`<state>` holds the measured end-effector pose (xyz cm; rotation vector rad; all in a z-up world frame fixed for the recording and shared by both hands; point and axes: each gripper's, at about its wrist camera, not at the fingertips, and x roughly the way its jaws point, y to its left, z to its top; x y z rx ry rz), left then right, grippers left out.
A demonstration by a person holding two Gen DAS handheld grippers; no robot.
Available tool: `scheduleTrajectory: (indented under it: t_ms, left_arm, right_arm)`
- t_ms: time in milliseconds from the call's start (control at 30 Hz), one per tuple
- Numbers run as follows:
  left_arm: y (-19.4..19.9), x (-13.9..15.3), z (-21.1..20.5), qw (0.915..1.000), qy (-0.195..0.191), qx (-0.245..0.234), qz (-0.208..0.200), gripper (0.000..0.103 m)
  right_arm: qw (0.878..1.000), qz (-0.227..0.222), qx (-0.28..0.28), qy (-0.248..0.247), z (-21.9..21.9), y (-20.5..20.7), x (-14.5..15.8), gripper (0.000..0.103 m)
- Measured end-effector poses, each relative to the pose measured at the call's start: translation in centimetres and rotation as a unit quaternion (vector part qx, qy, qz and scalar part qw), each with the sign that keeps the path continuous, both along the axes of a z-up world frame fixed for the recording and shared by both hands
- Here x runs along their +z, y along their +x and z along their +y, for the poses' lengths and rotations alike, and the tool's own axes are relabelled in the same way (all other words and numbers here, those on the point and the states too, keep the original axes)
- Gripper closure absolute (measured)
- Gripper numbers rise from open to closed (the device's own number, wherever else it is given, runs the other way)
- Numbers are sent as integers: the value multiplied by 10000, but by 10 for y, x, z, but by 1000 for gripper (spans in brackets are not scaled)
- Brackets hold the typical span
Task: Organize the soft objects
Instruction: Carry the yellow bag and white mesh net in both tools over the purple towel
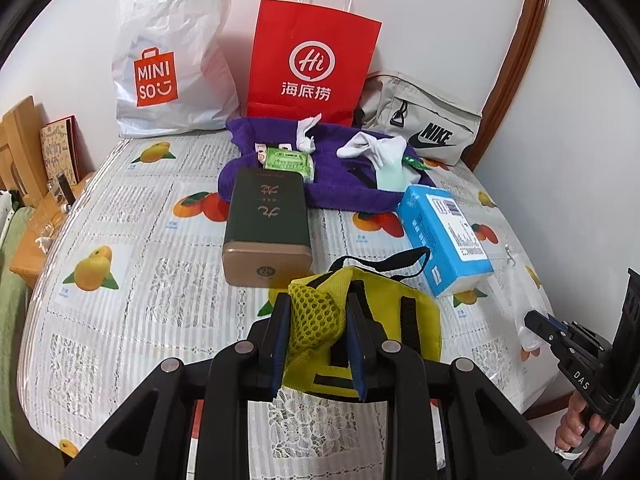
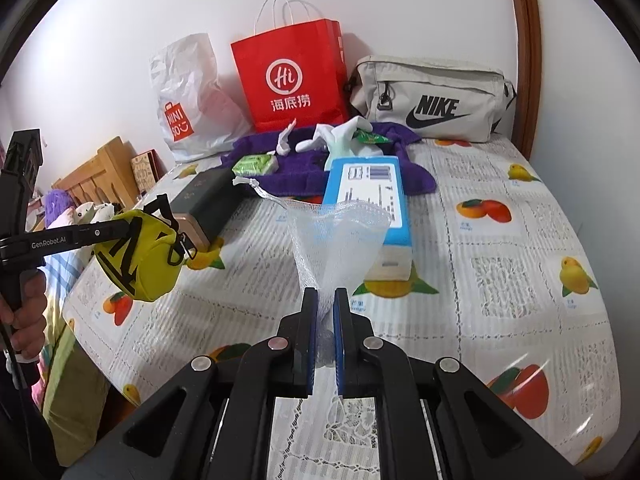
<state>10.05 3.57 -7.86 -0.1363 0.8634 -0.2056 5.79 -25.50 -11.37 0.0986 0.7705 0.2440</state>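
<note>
So right now I've got something in each claw, both lifted clear of the table [image 2: 500, 280] with the fruit-print cover. My left gripper [image 1: 316, 320] is clamped on the mesh pocket of a little yellow pouch [image 1: 384, 320]. Pinching the mesh makes sense, since it's the one bit that bunches thin enough to sit between the pads, and the rest of the pouch just hangs under it with its black strap loop sticking out. My right gripper [image 2: 325, 312] is squeezed nearly flat on the gathered end of a white mesh net bag [image 2: 340, 232], so the bag fans out ahead of the fingers and its drawstring tail trails off toward the far side.

Everything else sits toward the far edge by the wall: a purple towel [image 1: 344, 196] with white socks [image 1: 372, 148] and a green tissue pack [image 1: 288, 162] heaped on it, a dark green box [image 1: 266, 220] with a gold end lying just in front of the towel's left part, and a blue tissue pack [image 1: 444, 236] off its right front corner. Behind those stand a white Miniso bag [image 1: 172, 60], a red paper bag [image 1: 312, 60] and a beige Nike pouch [image 1: 420, 120] in the far right corner.

My guess is the two soft bits I'm holding are headed for one of those bags at the back. The near half of the table is open, so the path's easy. Only worry is the net bag snagging on the blue pack as I pass.
</note>
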Motion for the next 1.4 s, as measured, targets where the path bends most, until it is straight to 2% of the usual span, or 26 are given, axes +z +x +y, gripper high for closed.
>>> scheduleTrajectory:
  t_ms: [1400]
  left_arm:
    - [85,67,-2,9989,-61,-21,-458,78]
  right_arm:
    - [9966,-798,175,-127,14,88,96,95]
